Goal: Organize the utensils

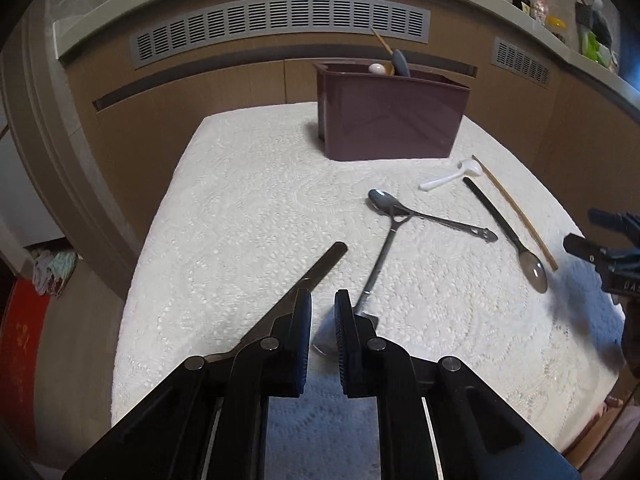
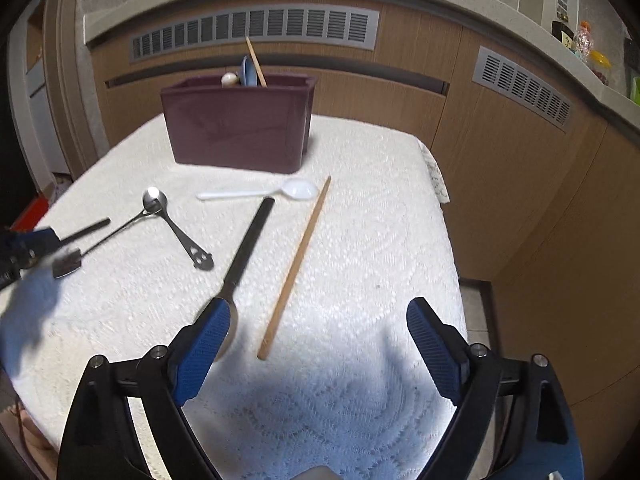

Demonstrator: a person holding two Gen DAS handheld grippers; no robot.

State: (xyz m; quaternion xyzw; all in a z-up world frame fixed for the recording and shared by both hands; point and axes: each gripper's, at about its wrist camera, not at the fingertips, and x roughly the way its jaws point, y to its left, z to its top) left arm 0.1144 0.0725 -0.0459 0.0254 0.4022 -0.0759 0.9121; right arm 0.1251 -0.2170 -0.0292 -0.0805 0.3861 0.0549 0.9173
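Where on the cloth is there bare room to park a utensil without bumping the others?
The free patches: the wide strip left of the maroon bin, running down to the black-handled utensil, and the corner right of the wooden chopstick. It is crowded around the two crossed metal spoons, white plastic spoon and black-handled spoon.

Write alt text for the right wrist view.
The right hand-held gripper hangs open over a wooden chopstick on a white cloth, beside a black-handled spoon. A maroon bin stands behind.
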